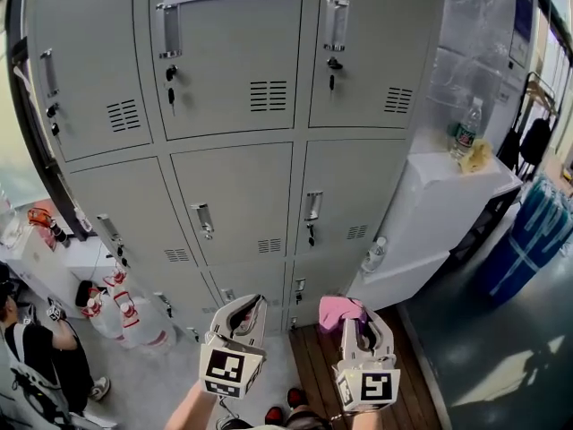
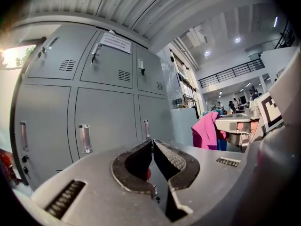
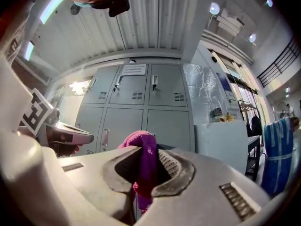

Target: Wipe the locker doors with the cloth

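Observation:
Grey metal lockers (image 1: 233, 106) with chrome handles fill the head view in three columns; they also show in the left gripper view as lockers (image 2: 99, 112) and in the right gripper view as lockers (image 3: 141, 107). My right gripper (image 1: 358, 325) is shut on a pink cloth (image 1: 336, 312), which bulges out between its jaws as the cloth (image 3: 143, 159). It hangs short of the doors, not touching them. My left gripper (image 1: 246, 316) sits beside it, jaws shut with nothing between them (image 2: 153, 161). The cloth (image 2: 207, 131) shows at the right of the left gripper view.
A white cabinet (image 1: 448, 204) stands right of the lockers with a water bottle (image 1: 464, 133) on top. A blue barrel (image 1: 528, 240) is at far right. Red and white extinguishers (image 1: 121, 312) stand at lower left, near a person's dark clothing (image 1: 36, 348). Wooden decking (image 1: 313, 365) lies below.

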A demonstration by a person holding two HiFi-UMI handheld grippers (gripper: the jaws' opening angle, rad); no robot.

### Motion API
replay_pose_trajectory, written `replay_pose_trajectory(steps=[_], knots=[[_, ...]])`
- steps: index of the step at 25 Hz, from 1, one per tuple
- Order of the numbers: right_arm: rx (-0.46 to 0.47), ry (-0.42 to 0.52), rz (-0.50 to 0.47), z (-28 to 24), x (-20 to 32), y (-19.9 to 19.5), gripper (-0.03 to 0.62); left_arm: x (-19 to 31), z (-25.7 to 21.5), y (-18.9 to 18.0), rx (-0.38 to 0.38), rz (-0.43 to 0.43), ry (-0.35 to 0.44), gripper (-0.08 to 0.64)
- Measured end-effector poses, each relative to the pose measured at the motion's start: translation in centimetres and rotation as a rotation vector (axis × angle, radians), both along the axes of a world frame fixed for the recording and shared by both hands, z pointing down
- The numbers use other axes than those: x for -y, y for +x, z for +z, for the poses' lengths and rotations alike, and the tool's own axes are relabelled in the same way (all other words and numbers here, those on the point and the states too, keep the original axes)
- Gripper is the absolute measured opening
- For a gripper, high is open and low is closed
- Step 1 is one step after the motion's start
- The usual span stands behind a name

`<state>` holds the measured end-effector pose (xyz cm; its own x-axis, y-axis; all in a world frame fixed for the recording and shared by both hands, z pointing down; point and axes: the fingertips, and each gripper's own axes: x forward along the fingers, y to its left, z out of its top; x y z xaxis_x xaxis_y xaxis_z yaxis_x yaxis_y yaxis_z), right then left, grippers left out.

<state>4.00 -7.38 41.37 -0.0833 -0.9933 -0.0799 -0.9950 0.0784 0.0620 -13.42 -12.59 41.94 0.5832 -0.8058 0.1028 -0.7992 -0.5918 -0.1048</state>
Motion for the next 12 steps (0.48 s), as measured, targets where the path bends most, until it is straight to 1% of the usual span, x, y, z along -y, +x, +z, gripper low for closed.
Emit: replay_pose_trajectory(steps=[2, 5, 12], knots=[[0.002, 0.026, -0.009, -0.4, 1.6, 0.5, 0.051, 1.3, -0.1, 0.4, -0.007, -0.010, 0.007, 0.034], [0.010, 0.037, -0.032, -0.5, 4.2, 1.4, 0.052, 3.5, -0.4, 1.0, -0.006, -0.032, 0.017, 0.034], [0.020, 0.063, -0.127, -2.1, 11.3, 3.4, 0.052, 9.3, -1.2, 2.2, -0.013, -0.133, 0.020, 0.034]])
